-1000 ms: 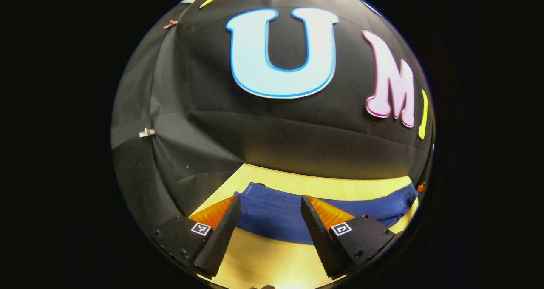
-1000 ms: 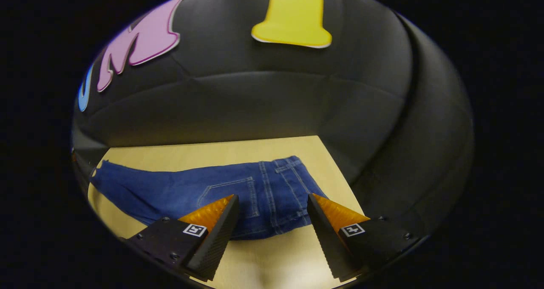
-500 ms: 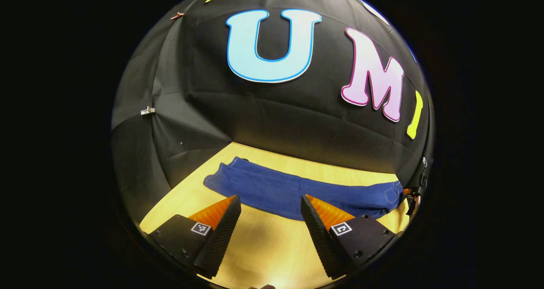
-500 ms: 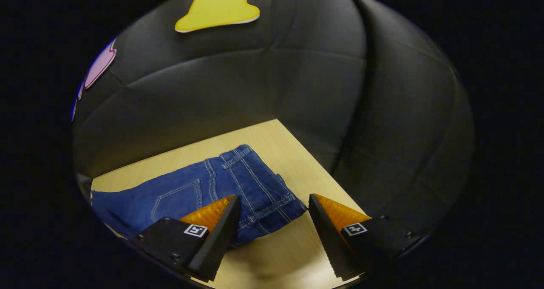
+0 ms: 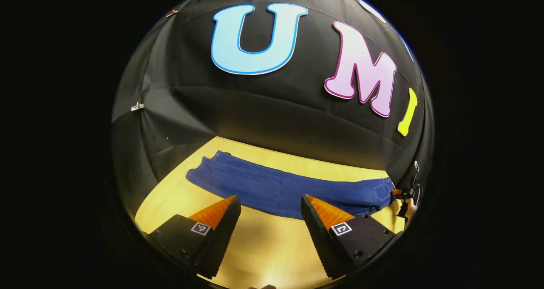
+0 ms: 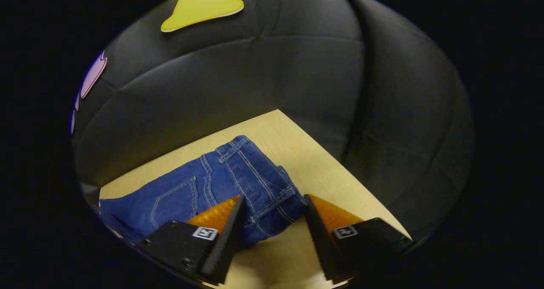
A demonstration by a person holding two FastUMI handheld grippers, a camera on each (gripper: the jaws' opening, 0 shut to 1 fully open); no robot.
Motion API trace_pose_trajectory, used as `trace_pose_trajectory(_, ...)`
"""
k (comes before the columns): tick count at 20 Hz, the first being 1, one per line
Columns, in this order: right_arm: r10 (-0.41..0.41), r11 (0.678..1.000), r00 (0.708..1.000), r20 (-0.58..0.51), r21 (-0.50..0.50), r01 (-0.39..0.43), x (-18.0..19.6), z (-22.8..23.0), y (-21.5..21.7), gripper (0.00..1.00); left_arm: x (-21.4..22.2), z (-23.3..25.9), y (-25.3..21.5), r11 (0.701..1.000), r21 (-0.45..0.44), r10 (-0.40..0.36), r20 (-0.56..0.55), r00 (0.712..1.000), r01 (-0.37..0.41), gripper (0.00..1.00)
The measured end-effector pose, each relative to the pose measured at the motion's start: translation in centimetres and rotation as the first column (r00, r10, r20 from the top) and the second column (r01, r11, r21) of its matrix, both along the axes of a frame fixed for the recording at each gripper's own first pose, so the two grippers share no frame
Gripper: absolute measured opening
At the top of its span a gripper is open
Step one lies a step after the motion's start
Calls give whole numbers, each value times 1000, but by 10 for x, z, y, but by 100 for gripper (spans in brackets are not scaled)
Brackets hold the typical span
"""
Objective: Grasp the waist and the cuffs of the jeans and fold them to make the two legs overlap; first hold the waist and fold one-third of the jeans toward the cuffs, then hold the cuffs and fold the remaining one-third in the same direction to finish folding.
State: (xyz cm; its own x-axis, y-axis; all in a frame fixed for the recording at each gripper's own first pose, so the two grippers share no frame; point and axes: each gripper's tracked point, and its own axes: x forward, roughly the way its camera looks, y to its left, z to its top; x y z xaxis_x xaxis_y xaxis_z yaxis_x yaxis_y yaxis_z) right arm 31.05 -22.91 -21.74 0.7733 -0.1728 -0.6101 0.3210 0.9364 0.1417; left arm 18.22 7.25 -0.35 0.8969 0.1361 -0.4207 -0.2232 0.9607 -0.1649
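R gripper (image 6: pixel 272 221): fingers apart, nothing between them, hovering just short of the waist (image 6: pixel 259 187) end of the jeans (image 6: pixel 204 191). Near corner of waistband sits in the gap line but isn't pinched. L gripper (image 5: pixel 270 221): fingers apart too, held back over bare table (image 5: pixel 263 246), mid-leg of the jeans just ahead of tips; cuffs (image 5: pixel 204 172) lie well off to its left.

Jeans lie flat lengthwise on the wood table, legs look already overlapped, waist toward R side, cuffs toward L.

Risks, my read:
- R closes on top layer only → layers split, legs slide apart on the fold.
- One-corner pinch at waist → denim sags and twists, fold line goes skew.
- Waist sits near table's far-R edge; a drag could pull cloth over it.
- L too far from the waist's other corner to help w/o repositioning.
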Motion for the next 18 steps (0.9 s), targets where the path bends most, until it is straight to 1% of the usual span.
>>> trace_pose_trajectory(2, -22, 1000, 1000, 4, 1, 22, 0, 5, 2, 46, 2, 2, 2, 1000, -19, 4, 8, 1000, -4, 84)
trace_pose_trajectory(3, -27, 1000, 1000, 4, -7, 27, 0, 3, 1, 46, 2, 2, 5, 1000, -23, 7, 8, 1000, -7, 84)
trace_pose_trajectory(4, -23, 999, 1000, 2, -27, 23, -1, 4, 0, 31, 2, -1, 7, 1000, -26, 8, 7, 1000, -8, 84)
trace_pose_trajectory(5, -19, 998, 1000, 6, -52, 20, 0, 3, 0, 31, 1, -2, 11, 999, -29, 13, 7, 1000, -13, 84)
trace_pose_trajectory(6, -5, 996, 1000, 6, -85, 5, 0, 8, -2, 22, 1, -3, 14, 999, -33, 19, 12, 1000, -19, 84)
trace_pose_trajectory(7, 15, 993, 1000, 0, -113, -15, 1, 14, -1, 19, 1, -5, 18, 999, -41, 26, 17, 999, -26, 82)
trace_pose_trajectory(8, 35, 991, 999, 0, -132, -35, 0, 22, -2, 15, 1, -9, 20, 998, -54, 32, 19, 999, -31, 84)
trace_pose_trajectory(9, 41, 989, 999, 26, -145, -36, 2, 34, 0, 15, 0, -11, 22, 997, -68, 37, 22, 999, -35, 84)
trace_pose_trajectory(10, 44, 987, 997, 64, -155, -34, 4, 51, 3, 10, -3, -13, 24, 996, -82, 38, 24, 999, -35, 84)
trace_pose_trajectory(12, 76, 981, 989, 125, -186, -52, 0, 85, 13, 9, -10, -17, 31, 995, -97, 41, 19, 999, -38, 83)
trace_pose_trajectory(13, 105, 975, 982, 154, -210, -71, 0, 102, 21, 9, -14, -19, 36, 994, -101, 45, 20, 999, -43, 82)
trace_pose_trajectory(14, 139, 967, 973, 182, -237, -94, -8, 122, 26, 9, -18, -19, 39, 993, -108, 47, 21, 999, -45, 77)
trace_pose_trajectory(15, 174, 957, 963, 207, -267, -116, -14, 137, 34, 9, -21, -18, 44, 992, -115, 49, 26, 998, -46, 77)
trace_pose_trajectory(16, 209, 946, 951, 227, -292, -138, -20, 132, 39, 9, -24, -16, 46, 992, -119, 48, 35, 998, -44, 77)
trace_pose_trajectory(17, 241, 939, 939, 244, -304, -162, -24, 129, 48, 9, -28, -13, 53, 992, -113, 55, 47, 997, -49, 82)
trace_pose_trajectory(18, 267, 932, 929, 256, -312, -182, -26, 123, 47, 9, -32, -11, 60, 994, -101, 50, 57, 997, -44, 81)
